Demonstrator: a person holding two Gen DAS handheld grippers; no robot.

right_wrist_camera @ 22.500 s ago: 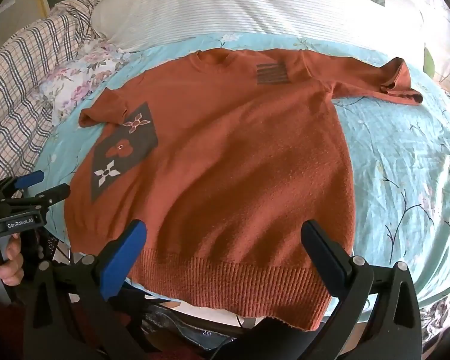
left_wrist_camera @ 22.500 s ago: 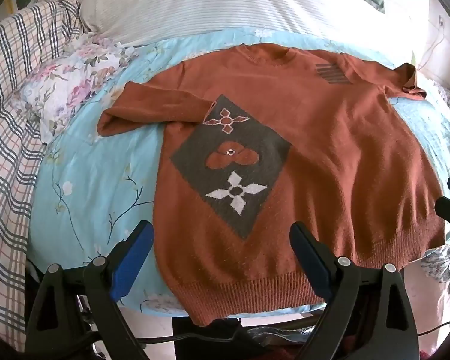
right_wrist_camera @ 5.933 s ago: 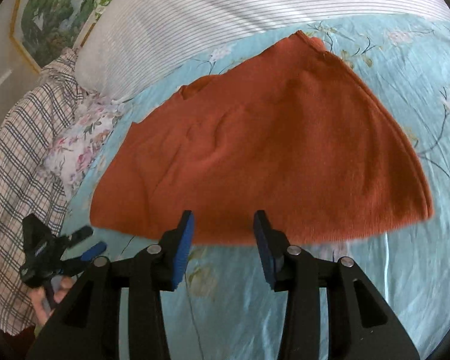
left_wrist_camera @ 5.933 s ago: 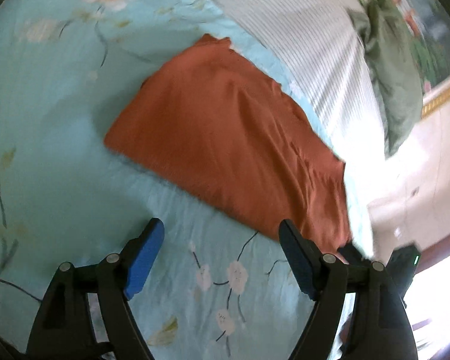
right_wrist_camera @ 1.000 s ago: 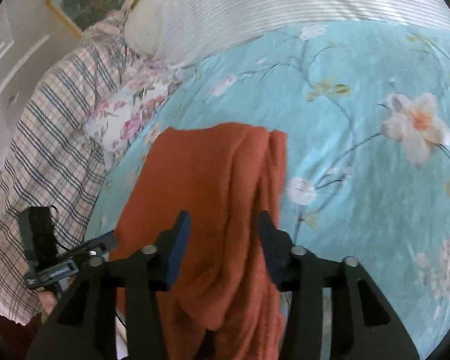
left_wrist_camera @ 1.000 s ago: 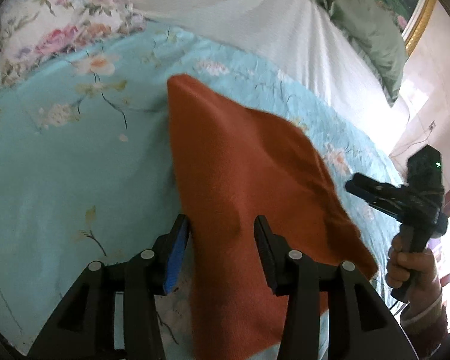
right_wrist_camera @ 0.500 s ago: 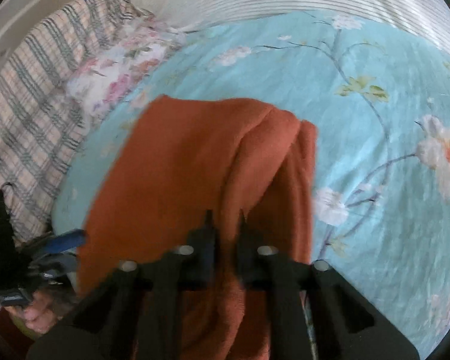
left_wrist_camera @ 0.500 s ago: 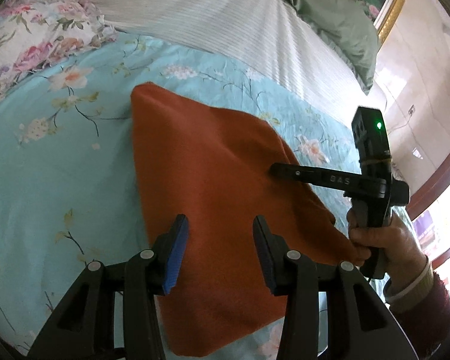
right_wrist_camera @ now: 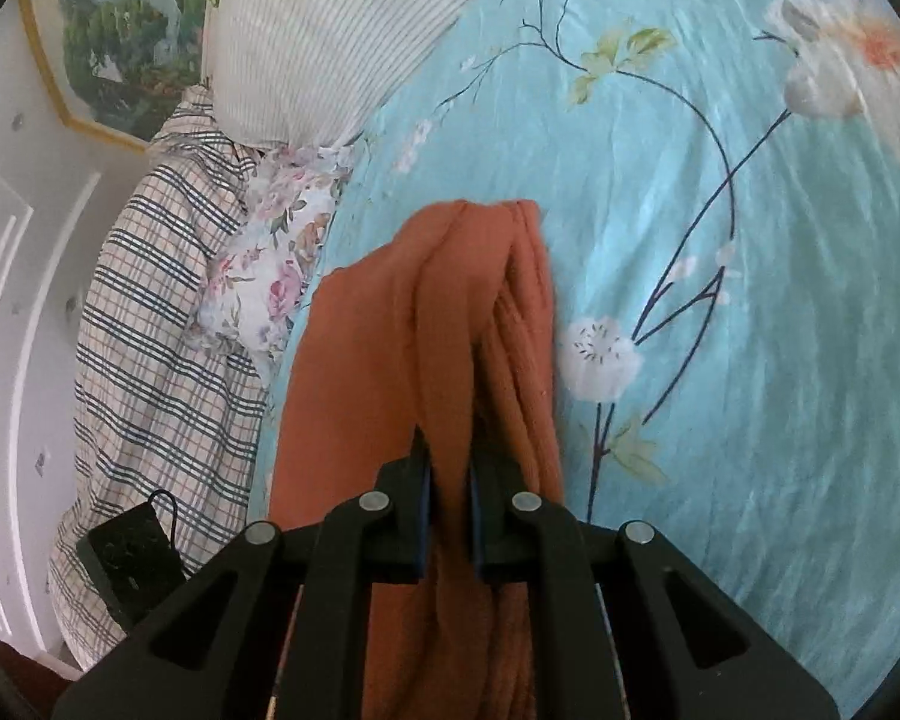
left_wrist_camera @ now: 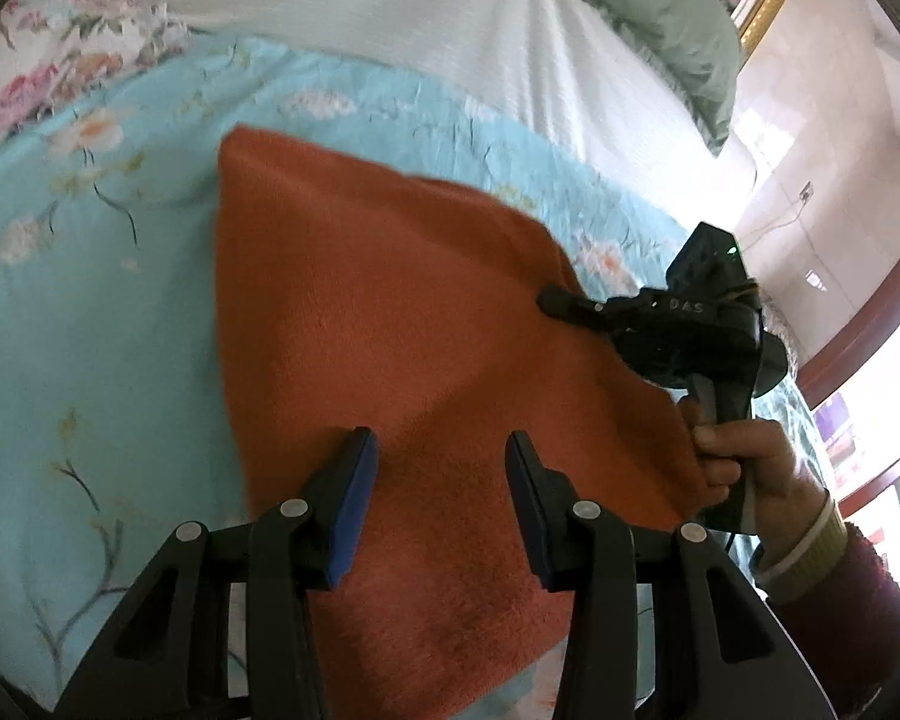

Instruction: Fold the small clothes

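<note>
The rust-orange sweater (left_wrist_camera: 390,324) lies partly folded on the blue flowered bedspread (left_wrist_camera: 90,312). The right gripper (right_wrist_camera: 450,486) has its jaws nearly together, pinching a bunched ridge of the sweater's thick edge between the pads. The left gripper (left_wrist_camera: 438,480) hovers over the near part of the cloth with its jaws about half open; the knit lies beneath them, but the pads do not press it, so it holds nothing.

The step in hand looks like another fold across the sweater. To do it well, the left gripper should first take the matching edge through all layers, so that both sides rise together and the layers do not slide apart. The lift should be low and even, with the carried edge laid squarely on the opposite one.

The bedspread is soft and slightly wrinkled. Beyond it lie a striped white quilt (left_wrist_camera: 450,30), a flowered pillow (right_wrist_camera: 270,276), and a plaid blanket (right_wrist_camera: 150,324). A framed landscape picture (right_wrist_camera: 120,42) hangs on the wall.
</note>
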